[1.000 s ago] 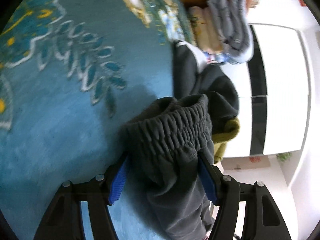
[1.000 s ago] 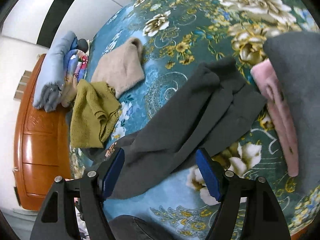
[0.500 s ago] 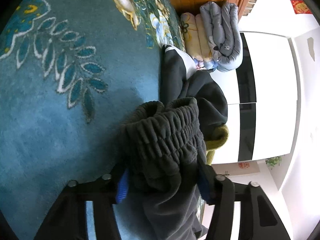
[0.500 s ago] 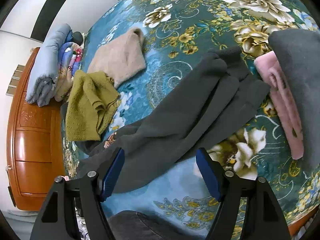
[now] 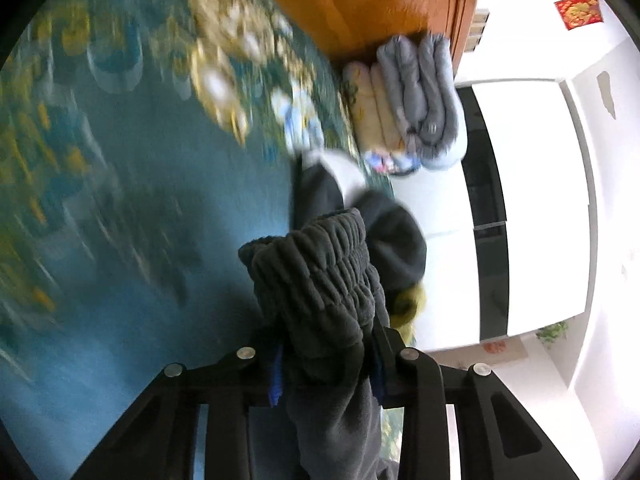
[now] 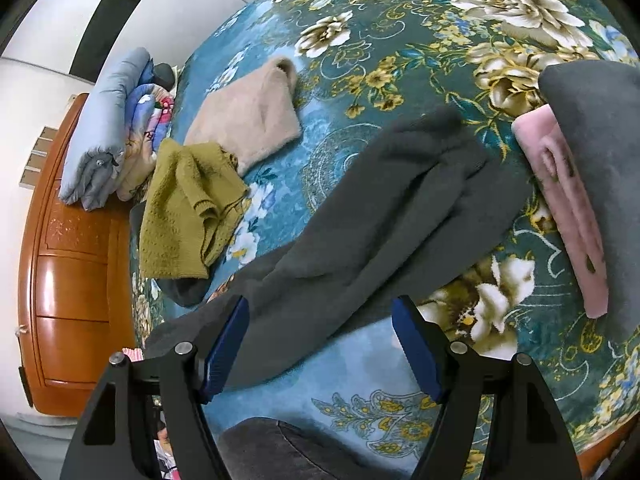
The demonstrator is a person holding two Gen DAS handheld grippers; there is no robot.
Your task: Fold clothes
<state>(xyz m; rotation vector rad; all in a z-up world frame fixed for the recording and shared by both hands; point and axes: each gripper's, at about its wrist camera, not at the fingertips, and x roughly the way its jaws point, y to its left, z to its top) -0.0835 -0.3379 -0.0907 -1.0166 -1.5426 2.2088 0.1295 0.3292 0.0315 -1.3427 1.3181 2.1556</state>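
Observation:
Dark grey fleece trousers (image 6: 384, 216) lie stretched across the blue flowered bedspread (image 6: 400, 40), legs toward the upper right. My left gripper (image 5: 326, 368) is shut on their elastic waistband (image 5: 316, 280) and holds it bunched above the bed. My right gripper (image 6: 320, 344) is open and empty, hovering just above the trousers' upper part. An olive knit sweater (image 6: 188, 208) and a beige sweater (image 6: 248, 116) lie beyond the trousers.
Folded pink (image 6: 568, 208) and grey (image 6: 600, 128) garments are stacked at the right. Rolled quilts (image 6: 108, 128) lean on the wooden headboard (image 6: 68, 280); they also show in the left wrist view (image 5: 420, 100). Another dark garment (image 5: 392, 236) lies behind the waistband.
My left gripper has closed tighter on the waistband and is swinging with it; the bedspread is motion-blurred. The right gripper stays open and has barely shifted over the trousers.

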